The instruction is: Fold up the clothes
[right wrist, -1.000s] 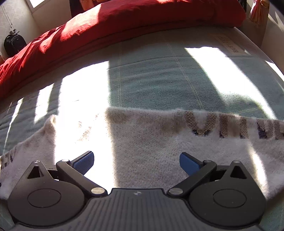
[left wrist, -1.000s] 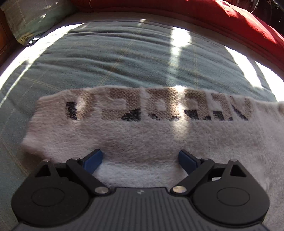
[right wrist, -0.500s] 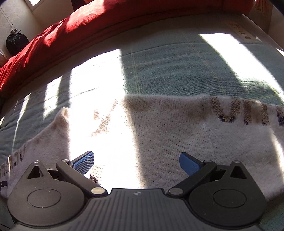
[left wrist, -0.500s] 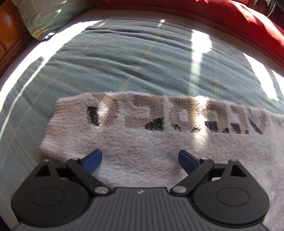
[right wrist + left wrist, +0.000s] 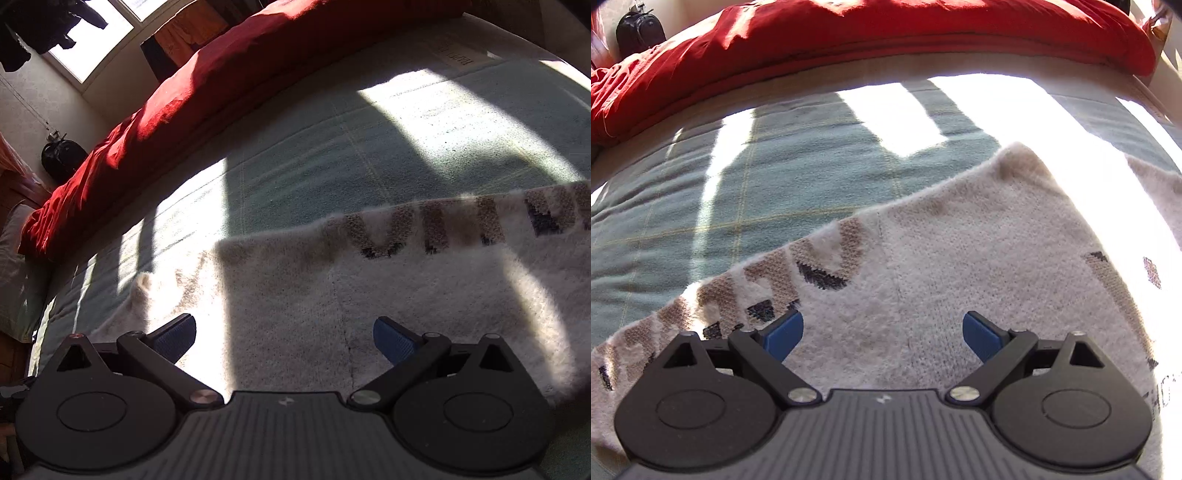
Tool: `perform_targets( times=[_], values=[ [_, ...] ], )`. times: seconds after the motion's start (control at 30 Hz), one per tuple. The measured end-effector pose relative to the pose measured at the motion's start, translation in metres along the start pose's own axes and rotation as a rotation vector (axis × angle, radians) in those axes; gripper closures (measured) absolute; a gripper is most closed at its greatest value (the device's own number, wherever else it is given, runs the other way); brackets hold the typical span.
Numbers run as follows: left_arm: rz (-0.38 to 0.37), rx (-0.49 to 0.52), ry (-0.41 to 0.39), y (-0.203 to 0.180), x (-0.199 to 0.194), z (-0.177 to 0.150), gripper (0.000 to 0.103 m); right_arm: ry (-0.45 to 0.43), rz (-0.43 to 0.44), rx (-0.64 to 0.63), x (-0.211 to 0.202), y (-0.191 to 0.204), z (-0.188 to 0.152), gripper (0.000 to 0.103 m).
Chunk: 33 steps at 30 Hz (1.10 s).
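The left claw [image 5: 882, 336] stands wide, its blue pads well apart with nothing between them, low over a cream knitted sweater [image 5: 923, 280]. The knit fills the space directly under and ahead of this claw; whether the pads touch it cannot be told. A brown and dark lettered band [image 5: 798, 273] runs along the sweater's far edge ahead and to the claw's left, and one corner of the sweater rises ahead to the right, washed out by sunlight. Beyond the sweater lies the bed's grey-green checked cover [image 5: 775, 184], and farthest off a red duvet [image 5: 849, 37] is heaped across the back.

The right claw [image 5: 284, 338] is likewise spread wide and holds nothing, poised over the same sweater [image 5: 369, 295], which lies flat under and ahead of it, half in shadow. Its lettered band [image 5: 424, 229] runs ahead and to the right. To the claw's left a sweater corner [image 5: 144, 284] sits in bright sun. Past it comes the bed cover [image 5: 369, 147], then the red duvet [image 5: 221, 74], then a window [image 5: 99, 40] far to the upper left.
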<state>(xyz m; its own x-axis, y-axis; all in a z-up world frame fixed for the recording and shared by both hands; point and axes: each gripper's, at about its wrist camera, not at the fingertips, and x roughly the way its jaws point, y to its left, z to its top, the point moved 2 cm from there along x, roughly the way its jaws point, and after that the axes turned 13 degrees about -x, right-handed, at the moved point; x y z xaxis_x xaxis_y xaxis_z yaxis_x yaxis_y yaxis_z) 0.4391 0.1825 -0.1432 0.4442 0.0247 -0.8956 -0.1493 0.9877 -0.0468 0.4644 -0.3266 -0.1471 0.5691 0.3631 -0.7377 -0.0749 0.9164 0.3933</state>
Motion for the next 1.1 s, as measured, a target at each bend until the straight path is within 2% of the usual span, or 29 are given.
perform_targets(
  times=[0.17,0.27,0.33,0.43,0.53,0.67,0.73,0.8,0.83,0.97,1.07,1.1],
  values=[
    [-0.065,-0.094,0.068,-0.016,0.008,0.001,0.01,-0.011,0.023,0.141,-0.013,-0.069,-0.016,0.0],
    [-0.064,-0.125,0.109,-0.02,0.015,0.002,0.01,-0.025,0.062,0.168,-0.021,-0.101,-0.025,0.0],
    [-0.06,-0.152,0.128,-0.02,0.018,0.003,0.01,-0.026,0.047,0.164,-0.031,-0.118,-0.025,0.0],
    [-0.045,-0.175,0.15,-0.017,0.025,0.001,0.01,-0.025,-0.05,0.166,-0.048,-0.145,-0.026,0.0],
    [-0.041,-0.196,0.153,-0.013,0.03,-0.001,0.006,-0.02,-0.196,0.175,-0.064,-0.18,-0.027,0.0],
    [-0.034,-0.211,0.157,-0.01,0.034,-0.002,0.003,-0.044,-0.291,0.207,-0.079,-0.201,-0.019,0.0],
    [-0.03,-0.21,0.158,-0.01,0.035,-0.003,0.001,-0.083,-0.242,0.21,-0.081,-0.197,-0.012,0.0],
    [-0.023,-0.215,0.16,-0.011,0.036,-0.003,0.001,-0.076,-0.116,0.198,-0.072,-0.189,-0.005,0.0],
    [-0.02,-0.216,0.161,-0.011,0.037,-0.003,0.001,-0.043,-0.075,0.176,-0.063,-0.186,0.0,0.0],
    [-0.022,-0.211,0.169,-0.01,0.036,-0.003,0.001,0.046,-0.118,0.123,-0.049,-0.2,-0.003,0.0],
    [-0.037,-0.213,0.174,-0.006,0.037,-0.003,0.001,0.007,-0.148,0.175,-0.064,-0.226,-0.003,0.0],
    [-0.039,-0.214,0.171,-0.006,0.037,-0.003,0.001,0.002,-0.212,0.188,-0.072,-0.233,-0.002,0.0]
  ],
)
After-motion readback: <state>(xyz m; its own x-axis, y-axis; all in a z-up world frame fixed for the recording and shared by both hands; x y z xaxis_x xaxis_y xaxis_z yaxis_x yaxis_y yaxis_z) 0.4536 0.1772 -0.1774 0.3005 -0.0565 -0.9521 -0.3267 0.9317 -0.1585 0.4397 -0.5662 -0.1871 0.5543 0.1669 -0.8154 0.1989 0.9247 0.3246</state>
